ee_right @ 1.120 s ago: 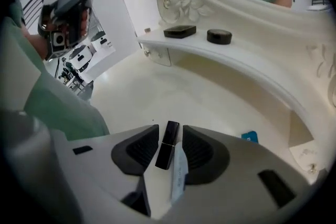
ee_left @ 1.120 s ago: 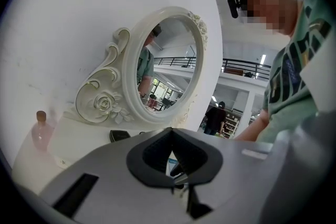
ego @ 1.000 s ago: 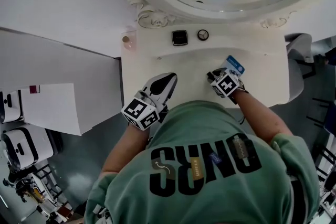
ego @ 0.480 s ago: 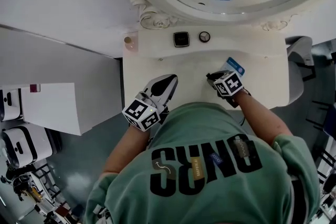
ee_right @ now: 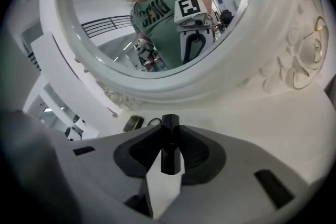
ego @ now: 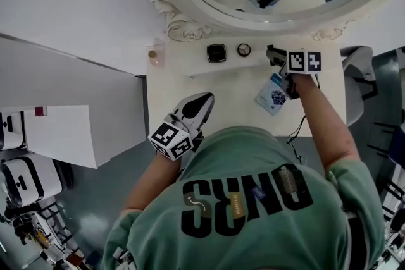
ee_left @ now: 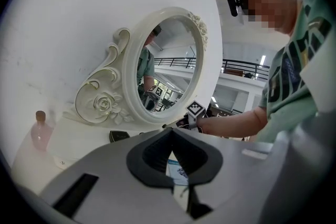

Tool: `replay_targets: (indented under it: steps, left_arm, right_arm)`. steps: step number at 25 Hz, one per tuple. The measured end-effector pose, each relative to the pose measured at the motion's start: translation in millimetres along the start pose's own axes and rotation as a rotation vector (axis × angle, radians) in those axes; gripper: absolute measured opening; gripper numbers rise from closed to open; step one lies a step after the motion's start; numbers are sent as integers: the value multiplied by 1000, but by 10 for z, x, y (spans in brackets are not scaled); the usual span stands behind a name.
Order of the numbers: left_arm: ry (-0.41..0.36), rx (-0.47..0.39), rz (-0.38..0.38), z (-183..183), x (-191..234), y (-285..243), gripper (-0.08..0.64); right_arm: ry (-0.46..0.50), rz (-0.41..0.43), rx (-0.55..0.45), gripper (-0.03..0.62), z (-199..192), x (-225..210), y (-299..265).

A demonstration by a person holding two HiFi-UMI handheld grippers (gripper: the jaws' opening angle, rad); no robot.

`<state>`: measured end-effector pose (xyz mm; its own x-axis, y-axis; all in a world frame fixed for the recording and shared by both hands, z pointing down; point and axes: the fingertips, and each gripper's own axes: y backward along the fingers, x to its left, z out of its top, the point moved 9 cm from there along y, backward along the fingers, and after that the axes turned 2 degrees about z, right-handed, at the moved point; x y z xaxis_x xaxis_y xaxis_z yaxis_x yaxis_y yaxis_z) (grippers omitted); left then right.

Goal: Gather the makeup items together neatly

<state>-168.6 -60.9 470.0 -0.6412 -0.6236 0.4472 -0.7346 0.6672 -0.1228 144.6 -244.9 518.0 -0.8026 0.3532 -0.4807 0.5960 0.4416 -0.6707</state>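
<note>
My right gripper (ego: 274, 55) is at the back of the white vanity table (ego: 190, 82), under the mirror, shut on a short black tube (ee_right: 169, 145) that stands between its pads. Just left of it lie a small round item (ego: 244, 49) and a black square compact (ego: 216, 52). A pink bottle (ego: 154, 55) stands at the table's back left corner. Flat on the table below my right gripper lies a blue-and-white packet (ego: 273, 95). My left gripper (ego: 204, 98) hovers over the table's front edge, its jaws together and holding nothing.
A large oval mirror in an ornate white frame (ego: 183, 21) stands along the back of the table and reflects my right gripper. A white wall and a lower white shelf (ego: 63, 129) lie to the left. The person's green shirt hides the table's front.
My right gripper has moved from beside the blue packet at the front right up to the back of the table near the round item. The packet now lies uncovered. The left gripper has stayed put.
</note>
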Motion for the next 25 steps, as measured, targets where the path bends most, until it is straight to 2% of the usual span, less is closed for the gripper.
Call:
replay_targets:
  steps: [6,13,15,17,20,25]
  left_arm:
    - [6,3,24,-15,11,68,8]
    - [13,4,42,-37,56,123,8]
    - [13,3,42,-37,64,119,8]
    - [13,2,39,-28,67,111,8]
    - [10,-3,33,-9,65,91,8]
    - [8,-4,19,12,91,47,8]
  right_arm:
    - [-64,-83,18,94,87,-255,-249]
    - [-115,-138,12,103,27,-354,-427]
    - [-127,-140,3,120,28,-366,-438]
    - [-134,-133,-10,164,51,-355,-426]
    - [-93,-126,-47,190,130,-292,-291]
    - [106,-75,-69,193,-24,-157,146]
